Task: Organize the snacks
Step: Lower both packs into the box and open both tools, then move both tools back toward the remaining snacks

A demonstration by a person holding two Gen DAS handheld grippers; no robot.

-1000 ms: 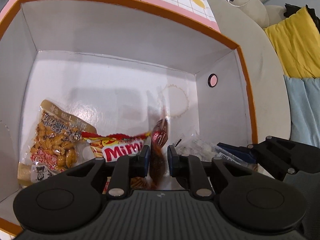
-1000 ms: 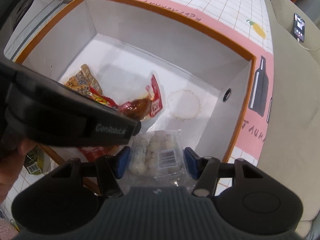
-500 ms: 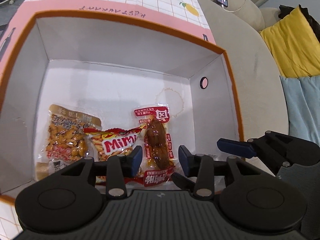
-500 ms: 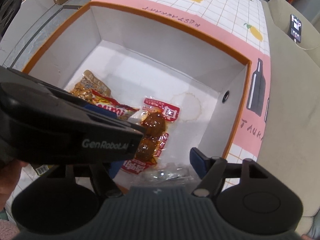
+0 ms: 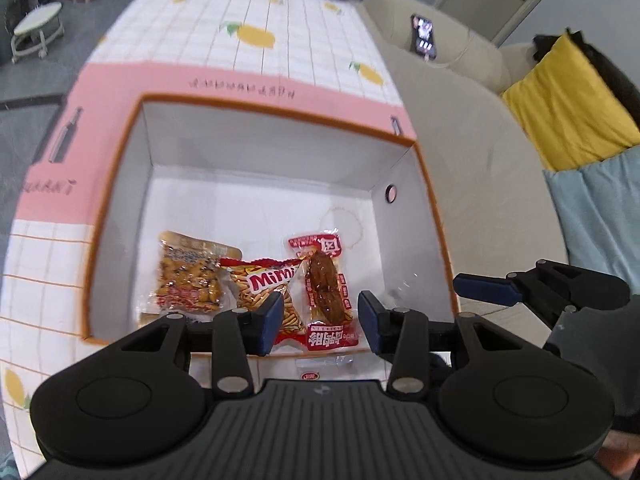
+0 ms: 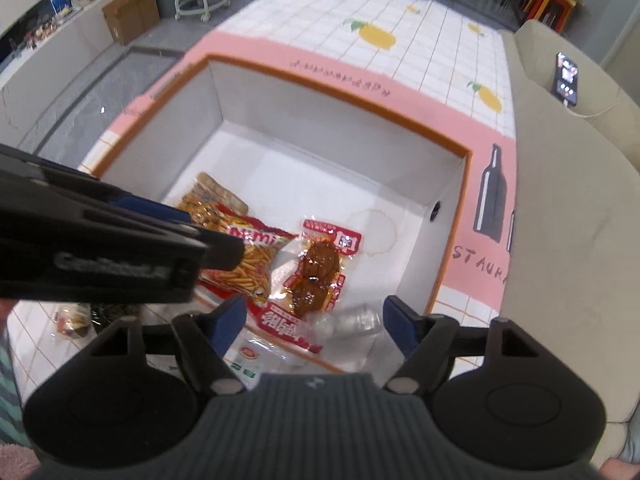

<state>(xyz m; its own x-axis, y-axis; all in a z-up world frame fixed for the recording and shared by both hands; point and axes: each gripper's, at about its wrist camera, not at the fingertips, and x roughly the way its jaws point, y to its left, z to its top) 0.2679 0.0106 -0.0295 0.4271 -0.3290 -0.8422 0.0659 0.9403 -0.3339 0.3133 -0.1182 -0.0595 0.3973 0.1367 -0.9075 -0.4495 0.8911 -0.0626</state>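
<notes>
Here, both grippers hover empty above the white box (image 5: pixel 256 148), the left gripper (image 5: pixel 318 322) and right gripper (image 6: pixel 314 322) each with jaws spread wide. Three snack packets lie along the box's near wall: a peanut packet (image 5: pixel 188 276), the Mimi sticks bag (image 5: pixel 266 292) and a vacuum-sealed meat pack (image 5: pixel 326 296). A clear packet (image 6: pixel 348 322) beside them is blurred and partly hidden. All look light, soft and slick-filmed, likely best pinched at a sealed edge.

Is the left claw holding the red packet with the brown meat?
No, the left claw is open and empty; the meat packet lies flat in the box.
</notes>
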